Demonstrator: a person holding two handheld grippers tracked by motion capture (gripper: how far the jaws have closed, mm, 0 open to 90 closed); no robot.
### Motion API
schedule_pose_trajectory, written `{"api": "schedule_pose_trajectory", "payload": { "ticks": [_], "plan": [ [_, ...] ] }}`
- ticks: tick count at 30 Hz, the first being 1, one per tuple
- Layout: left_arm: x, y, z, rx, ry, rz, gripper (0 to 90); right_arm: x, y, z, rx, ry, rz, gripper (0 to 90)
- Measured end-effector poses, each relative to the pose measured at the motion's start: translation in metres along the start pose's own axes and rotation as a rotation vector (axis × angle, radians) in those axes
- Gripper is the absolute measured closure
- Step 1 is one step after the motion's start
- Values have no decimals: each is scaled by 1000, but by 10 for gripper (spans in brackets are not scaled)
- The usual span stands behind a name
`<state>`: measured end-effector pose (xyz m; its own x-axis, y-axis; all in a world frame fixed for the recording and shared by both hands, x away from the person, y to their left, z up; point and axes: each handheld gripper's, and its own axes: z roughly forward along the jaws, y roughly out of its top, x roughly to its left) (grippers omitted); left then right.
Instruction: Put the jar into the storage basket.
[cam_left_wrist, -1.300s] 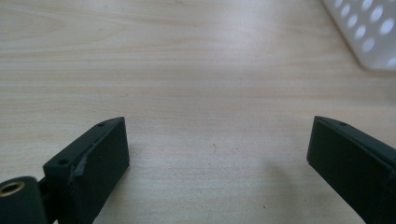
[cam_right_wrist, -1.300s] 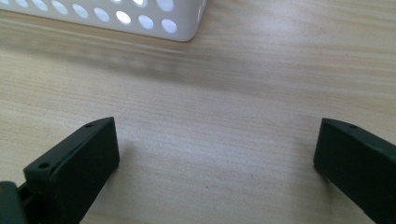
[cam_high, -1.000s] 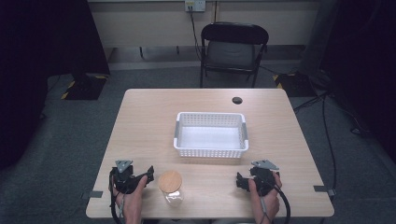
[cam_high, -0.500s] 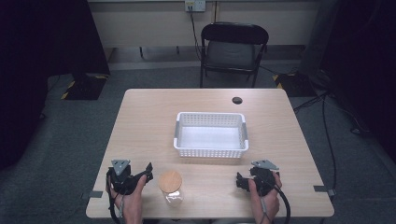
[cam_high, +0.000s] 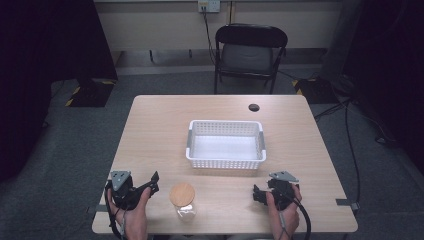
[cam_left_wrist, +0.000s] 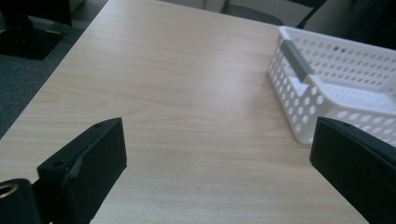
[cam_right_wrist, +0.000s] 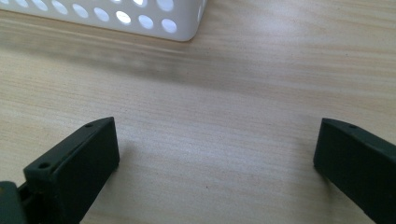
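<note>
1. The glass jar with the wooden lid (cam_high: 182, 198) stands upright on the near edge of the table (cam_high: 160, 130), at about 6 o'clock from the table's middle, a shade to the left.
2. The left gripper (cam_high: 152, 182) rests at the jar's 9 o'clock, just beside it and not touching; its jaws are spread wide with nothing between them, and they aim toward 2 o'clock.
3. The right gripper (cam_high: 256, 194) lies at the jar's 3 o'clock, well apart from it, jaws likewise spread over bare wood.
4. The white perforated basket (cam_high: 225, 161) sits at the jar's 1 o'clock, near the table's middle, with nothing in it.
5. A small dark round object (cam_high: 254, 107) lies near the far edge, at 1 o'clock.
6. A black folding chair (cam_high: 250, 47) stands beyond the table at 12 o'clock.
</note>
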<state>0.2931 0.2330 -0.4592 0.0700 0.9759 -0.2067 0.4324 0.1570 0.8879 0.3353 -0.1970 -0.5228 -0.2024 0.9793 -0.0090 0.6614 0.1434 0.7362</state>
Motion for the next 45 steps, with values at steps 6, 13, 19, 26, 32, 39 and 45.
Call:
{"api": "schedule_pose_trajectory", "payload": {
  "ticks": [6, 13, 19, 26, 32, 39, 45],
  "plan": [
    [-6, 13, -20, -69, -20, -7, 33, 0, 0, 0, 0, 0, 0, 0],
    [-18, 27, -47, -170, -62, 24, 23, 0, 0, 0, 0, 0, 0, 0],
    [-28, 32, -61, -218, -110, 48, 21, 0, 0, 0, 0, 0, 0, 0],
    [-38, 31, -70, -268, -174, 87, 15, 0, 0, 0, 0, 0, 0, 0],
    [-52, 29, -75, -258, -240, 143, 12, 0, 0, 0, 0, 0, 0, 0],
    [-63, 22, -79, -192, -308, 183, 6, 0, 0, 0, 1, 0, 0, 0],
    [-69, 15, -75, -138, -363, 230, 25, 0, 0, 0, 0, 0, 0, 0]
  ]
}}
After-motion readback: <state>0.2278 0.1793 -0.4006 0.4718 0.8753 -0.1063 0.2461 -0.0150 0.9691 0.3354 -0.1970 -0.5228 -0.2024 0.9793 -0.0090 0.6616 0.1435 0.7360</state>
